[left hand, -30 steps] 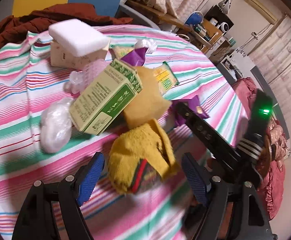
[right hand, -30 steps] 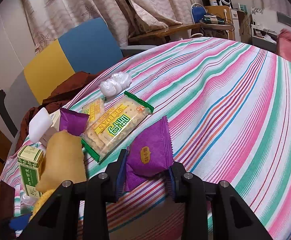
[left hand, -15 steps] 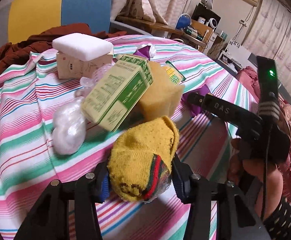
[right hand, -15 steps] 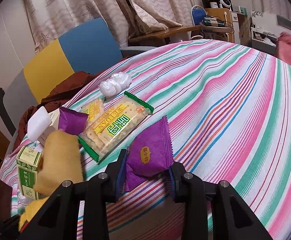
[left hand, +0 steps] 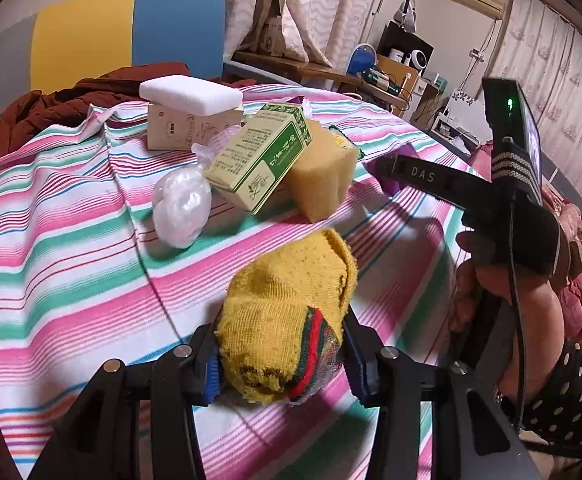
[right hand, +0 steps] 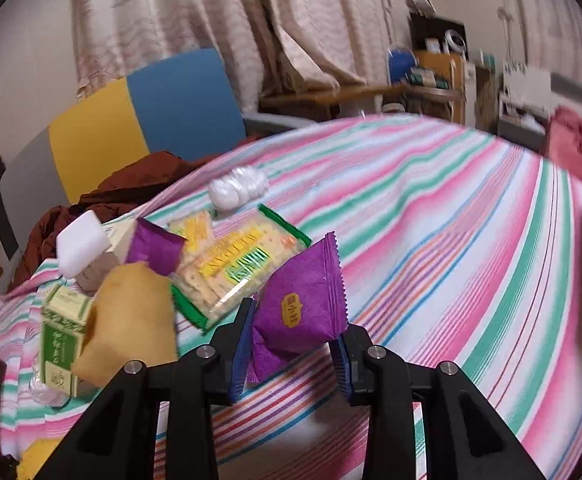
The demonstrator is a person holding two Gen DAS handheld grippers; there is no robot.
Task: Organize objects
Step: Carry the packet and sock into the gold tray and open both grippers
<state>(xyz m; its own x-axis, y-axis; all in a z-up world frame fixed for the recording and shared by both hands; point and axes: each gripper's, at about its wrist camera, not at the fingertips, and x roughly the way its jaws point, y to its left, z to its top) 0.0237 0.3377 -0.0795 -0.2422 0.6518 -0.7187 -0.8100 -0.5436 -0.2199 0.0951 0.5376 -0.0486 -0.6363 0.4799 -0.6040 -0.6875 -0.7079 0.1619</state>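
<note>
Likely home, curtains (right hand: pixel 179 40), striped tablecloth (right hand: pixel 451 220)

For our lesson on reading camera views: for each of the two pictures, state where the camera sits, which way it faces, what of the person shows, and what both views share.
Left wrist: on the left tool, facing across the striped tablecloth towards the curtains; it grips a yellow knitted sock; the person's right hand shows.
Right wrist: on the right tool, facing the blue-and-yellow chair; it grips a purple snack packet; no body shows.
Shared: green-and-cream carton, tan sponge block.
</note>
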